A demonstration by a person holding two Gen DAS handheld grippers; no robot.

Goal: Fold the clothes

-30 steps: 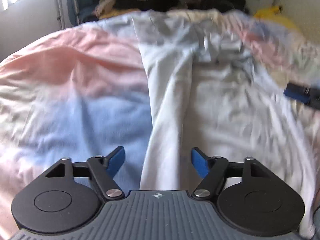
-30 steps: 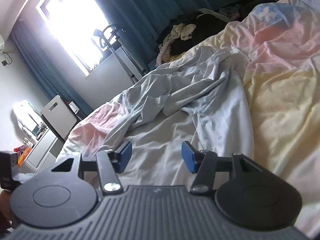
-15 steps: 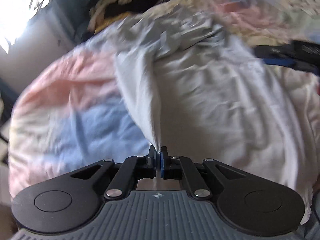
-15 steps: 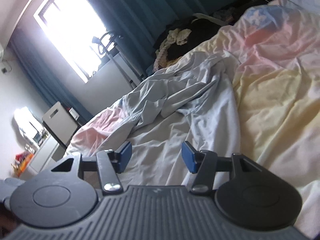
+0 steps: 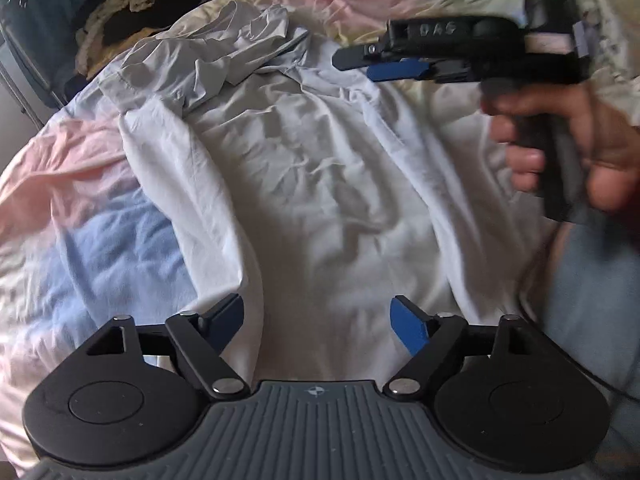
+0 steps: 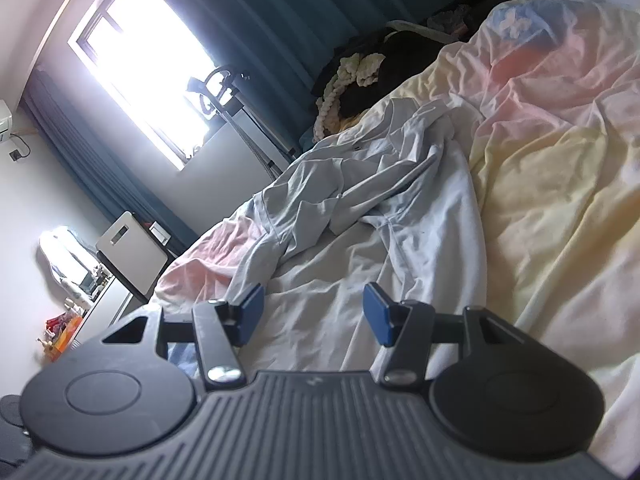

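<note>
Across the bed [image 5: 72,216] we see a pastel cover with pink, blue and yellow patches, wrinkled all over, and on it our white shirt [image 5: 320,184] lies spread out, its body fairly flat in the middle of the left wrist view. Toward the far end of the bed the shirt's greyer upper part, sleeves and collar, is bunched into a rumpled heap [image 6: 340,196]. Beyond the bed a window [image 6: 148,64] glares bright between dark teal curtains [image 6: 280,12], and a dark pile of other clothes with a cream knitted piece [image 6: 352,76] sits at the bed's far edge.

Our left claw [image 5: 316,320] hangs over the near part of the shirt, pointing steeply down at it. Its jaws are opening, already wide, and we see nothing between the blue pads [image 5: 408,326]; the cloth lies below them, not pinched.

Our right claw [image 6: 312,312] sits low over the shirt's near right part, its jaws at a middling gap with nothing between them. From the left wrist view we see this same claw [image 5: 396,68] from the side, held in our right hand [image 5: 568,148] above the shirt's right edge, with a small green light showing on its top.
</note>
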